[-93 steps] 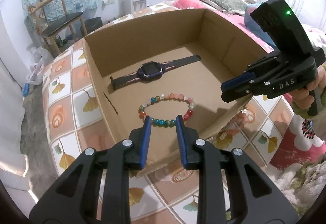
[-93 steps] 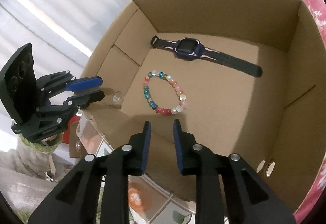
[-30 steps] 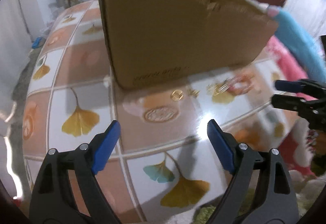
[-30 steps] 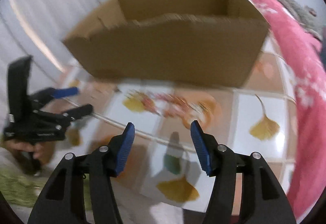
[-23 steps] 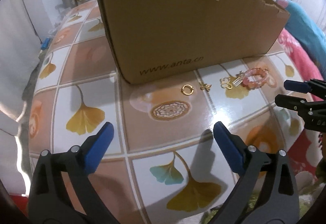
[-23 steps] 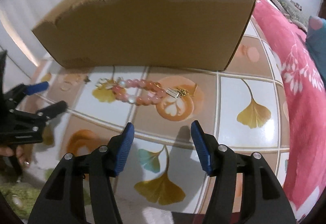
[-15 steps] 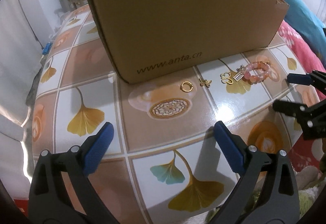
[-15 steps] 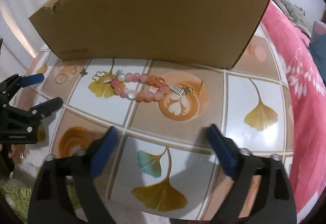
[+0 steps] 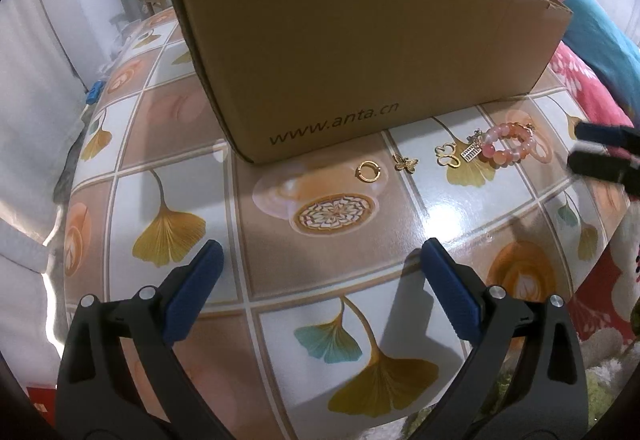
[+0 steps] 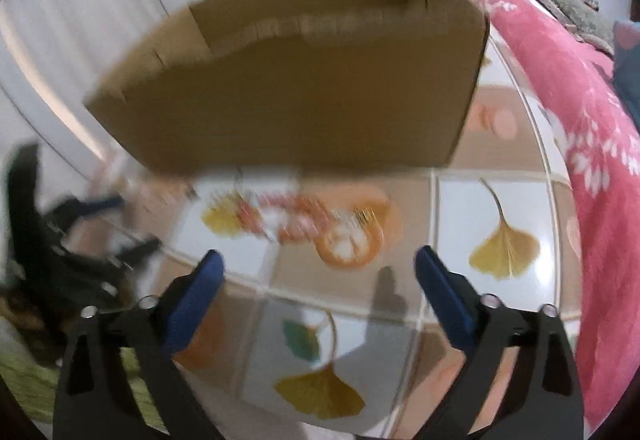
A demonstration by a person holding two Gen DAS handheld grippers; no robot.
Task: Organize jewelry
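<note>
A pink bead bracelet (image 9: 506,149) lies on the tiled table in front of the cardboard box (image 9: 360,40). Left of it sit a gold clover charm (image 9: 448,156), a butterfly charm (image 9: 405,163) and a gold ring (image 9: 368,172). My left gripper (image 9: 320,260) stands wide open over bare tiles, short of the ring. My right gripper (image 10: 316,260) is open with nothing between its fingers, its jaws closing a little, and hovers near the blurred bracelet (image 10: 296,216). Each gripper shows at the edge of the other's view: the right gripper (image 9: 578,146) and the left gripper (image 10: 136,222).
The box (image 10: 300,92) blocks the far side of the table; its inside is hidden from here. A pink flowered blanket (image 10: 580,120) lies along the right. A chair and a water dispenser stand in the background. The table's near edge is just under both grippers.
Both grippers have come back from over the box to the table in front of it, and their jaws have spread wide. In the last half second the right view shifted and blurred.
</note>
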